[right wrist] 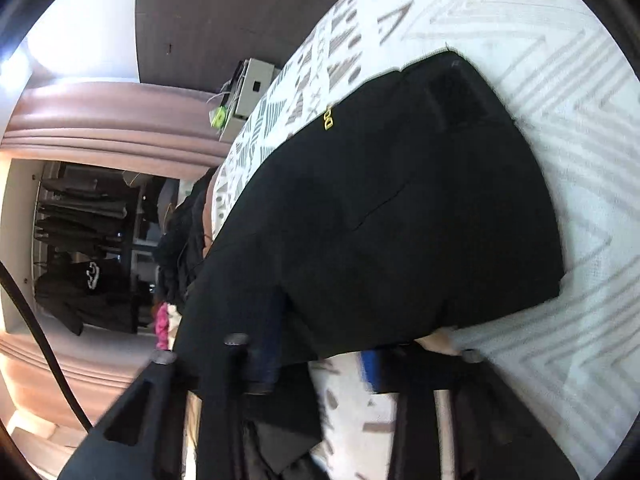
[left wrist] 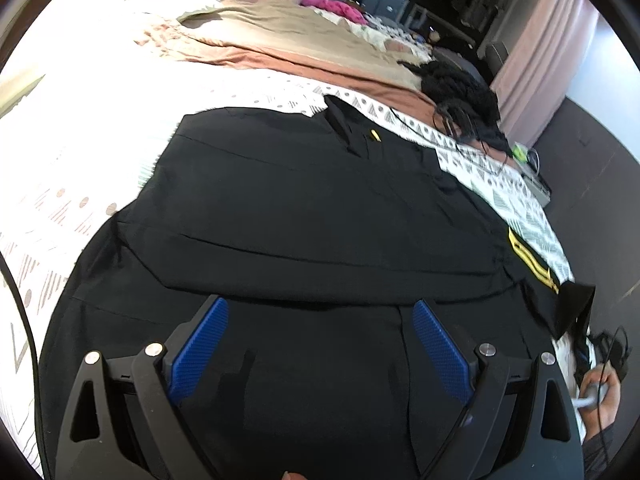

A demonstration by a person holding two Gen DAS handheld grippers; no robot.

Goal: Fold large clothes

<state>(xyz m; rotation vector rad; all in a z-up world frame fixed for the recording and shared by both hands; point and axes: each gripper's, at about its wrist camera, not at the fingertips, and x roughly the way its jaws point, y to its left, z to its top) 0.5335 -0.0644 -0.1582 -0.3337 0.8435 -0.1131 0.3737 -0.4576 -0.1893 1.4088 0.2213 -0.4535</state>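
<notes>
A large black garment with yellow stripes on one sleeve lies spread on the patterned bedsheet. My left gripper hovers just above its near part, blue pads wide apart, nothing between them. In the right wrist view the same black garment lies on the sheet, with a small yellow emblem near its edge. My right gripper is low at the garment's near edge; black cloth drapes over the left finger. The jaws look apart but blurred.
Beige and pink bedding and a heap of dark clothes lie at the far side of the bed. A grey box stands on the dark floor beside the bed. Pink curtains and an open wardrobe lie beyond.
</notes>
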